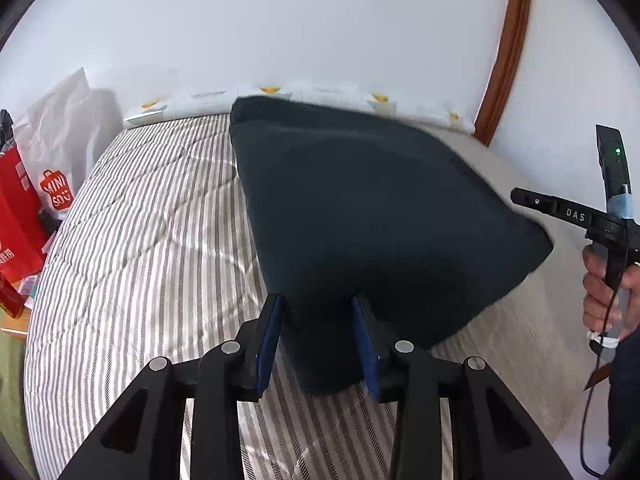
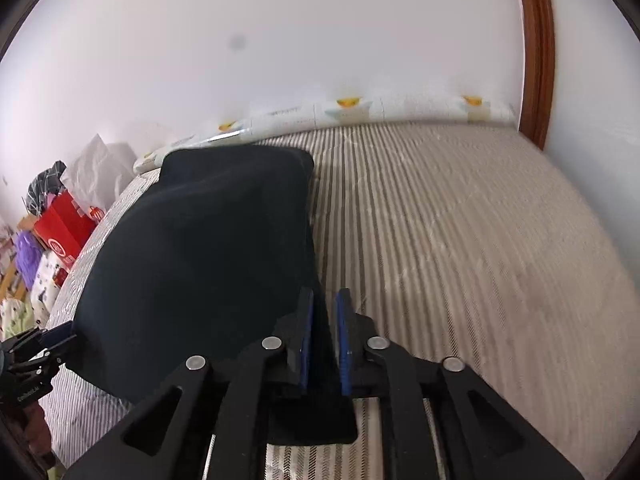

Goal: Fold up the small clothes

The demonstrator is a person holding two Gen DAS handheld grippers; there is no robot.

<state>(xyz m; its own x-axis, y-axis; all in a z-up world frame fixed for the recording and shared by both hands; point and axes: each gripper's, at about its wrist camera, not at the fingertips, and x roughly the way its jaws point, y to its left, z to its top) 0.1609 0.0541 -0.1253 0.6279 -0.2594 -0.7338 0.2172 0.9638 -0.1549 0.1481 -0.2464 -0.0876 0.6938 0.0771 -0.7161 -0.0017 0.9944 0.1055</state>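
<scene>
Left gripper clamped on one near corner of dark navy garment, right gripper pinching the other corner, cloth lifted and stretched between them over striped quilt, patterned pillow against wall, red Miniso bag at bedside.

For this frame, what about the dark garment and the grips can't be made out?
- Dark garment: its type; bunched and motion-blurred in both wrist views.
- Right gripper: pad contact, hidden by cloth.
- Left gripper: whether its pads pinch the fabric or only flank it.
</scene>
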